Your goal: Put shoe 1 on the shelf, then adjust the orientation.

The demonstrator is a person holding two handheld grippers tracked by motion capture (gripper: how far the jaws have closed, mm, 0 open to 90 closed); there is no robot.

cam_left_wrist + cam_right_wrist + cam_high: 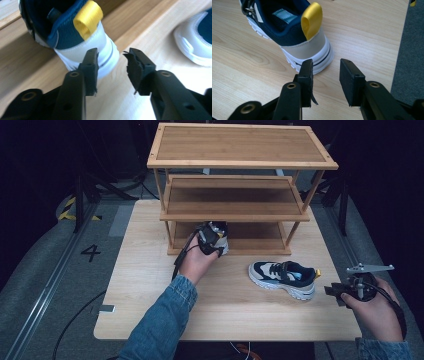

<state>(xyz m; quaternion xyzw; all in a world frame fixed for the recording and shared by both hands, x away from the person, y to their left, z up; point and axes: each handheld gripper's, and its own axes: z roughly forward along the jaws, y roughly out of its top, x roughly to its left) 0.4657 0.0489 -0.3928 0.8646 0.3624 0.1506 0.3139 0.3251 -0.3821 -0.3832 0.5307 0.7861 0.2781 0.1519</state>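
Note:
A navy, white and beige shoe with a yellow heel loop rests with its heel at the front edge of the wooden rack's bottom shelf. My left gripper stands open just behind that heel, and its pads do not press on it. In the high view the left gripper covers most of this shoe. The matching shoe lies upright on the table, toe to the left. My right gripper is open a short way behind its heel, near the table's right edge.
The three-shelf rack stands at the back of the light wooden table. A grey floor drops away past the table's right edge. The second shoe's toe lies to the right of the left gripper.

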